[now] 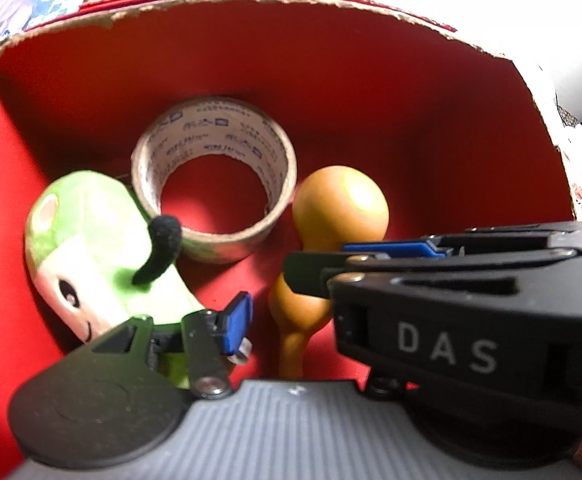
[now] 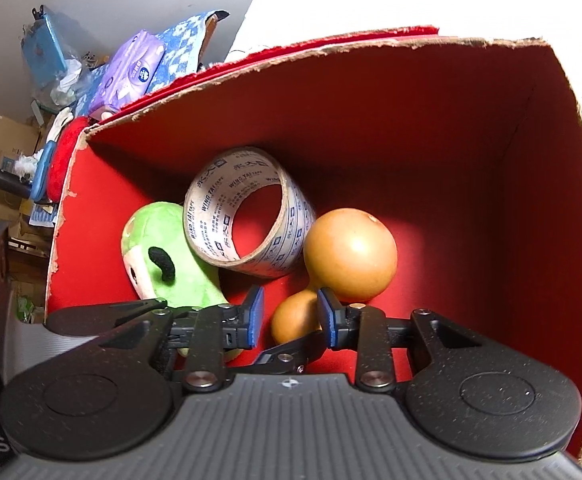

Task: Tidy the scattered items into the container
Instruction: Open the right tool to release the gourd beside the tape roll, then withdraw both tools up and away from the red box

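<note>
Presently, both tools hung over the open box.

Container: a red-lined cardboard box (image 2: pixel 431 152), torn along its rim, already holding three things on its floor.

Gourd: a tan, glossy gourd (image 2: pixel 349 254) lay near the middle of the floor, big bulb toward the far wall, small bulb (image 2: pixel 293 320) toward the camera. Judged hard, light and slick; the narrow waist looked the surest place to take hold.

Tape: a roll of tape (image 2: pixel 247 212) leaned between gourd and plush, touching both. Stiff card core, light; the ring wall would take a pinch.

Plush: a green plush toy (image 2: pixel 171 260) lay at the left, soft and squashy, grippable anywhere (it would give under the pads).

Right tool: the right tool (image 2: pixel 291 316) stood with fingers parted, clamping nothing; the small bulb sat between the blue pads, whether touching I could not tell.

Left tool: the left tool (image 1: pixel 287 292) had only one blue pad (image 1: pixel 237 328) plainly showing, the rest hidden behind the right tool's body; its opening could not be told.

Outside: clutter beyond the rim, too blurred to sort.
</note>
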`<state>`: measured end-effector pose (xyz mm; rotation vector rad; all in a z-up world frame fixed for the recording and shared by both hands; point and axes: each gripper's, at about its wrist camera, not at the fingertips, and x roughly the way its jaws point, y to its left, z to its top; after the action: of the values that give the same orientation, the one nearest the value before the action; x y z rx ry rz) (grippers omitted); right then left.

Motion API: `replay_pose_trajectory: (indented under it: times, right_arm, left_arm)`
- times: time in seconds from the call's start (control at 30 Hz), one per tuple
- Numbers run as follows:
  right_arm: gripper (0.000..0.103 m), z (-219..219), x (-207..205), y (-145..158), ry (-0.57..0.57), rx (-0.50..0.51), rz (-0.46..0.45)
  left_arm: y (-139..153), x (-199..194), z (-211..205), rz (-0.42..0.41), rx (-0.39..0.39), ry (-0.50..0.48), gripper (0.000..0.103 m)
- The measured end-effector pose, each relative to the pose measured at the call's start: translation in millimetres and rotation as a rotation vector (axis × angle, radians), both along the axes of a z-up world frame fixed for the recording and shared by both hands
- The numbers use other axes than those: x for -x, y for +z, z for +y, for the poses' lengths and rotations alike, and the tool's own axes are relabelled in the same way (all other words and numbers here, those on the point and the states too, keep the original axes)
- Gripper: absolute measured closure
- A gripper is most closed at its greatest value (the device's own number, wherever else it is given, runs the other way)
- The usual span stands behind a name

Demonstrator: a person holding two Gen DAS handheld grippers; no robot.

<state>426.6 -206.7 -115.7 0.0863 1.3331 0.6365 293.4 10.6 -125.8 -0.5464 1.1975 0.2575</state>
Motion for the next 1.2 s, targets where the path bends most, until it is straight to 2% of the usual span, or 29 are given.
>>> replay_pose_trajectory:
  times: [0.2,0.5,0.6,0.67,0.73,0.93,1.2]
  right_arm:
    - [0.070,4,1,-5,0.001,-0.037,0.031]
    - [0.070,4,5,4,-0.006,-0.008,-0.032]
    - [0.070,0,5,6,-0.018,-0.011,-0.049]
    - [0.070,-2,5,7,-0.031,-0.011,-0.059]
    - [0.070,-4,7,7,-0.041,-0.003,-0.070]
    - [0.070,-9,11,7,-0.060,0.026,-0.089]
    - [0.070,-10,13,3,-0.083,0.035,-0.094]
  left_arm:
    - [2,4,6,-0.004,-0.011,-0.009,0.054]
    - [5,11,16,-0.020,-0.018,0.008,0.053]
    - [7,15,19,-0.031,-0.032,0.011,0.046]
    - [9,17,21,-0.039,-0.044,0.018,0.045]
    - [7,32,-8,-0.039,-0.069,0.015,0.044]
    - [13,27,-1,-0.056,-0.085,0.023,0.035]
    - [0,16,-11,-0.067,-0.106,0.012,0.034]
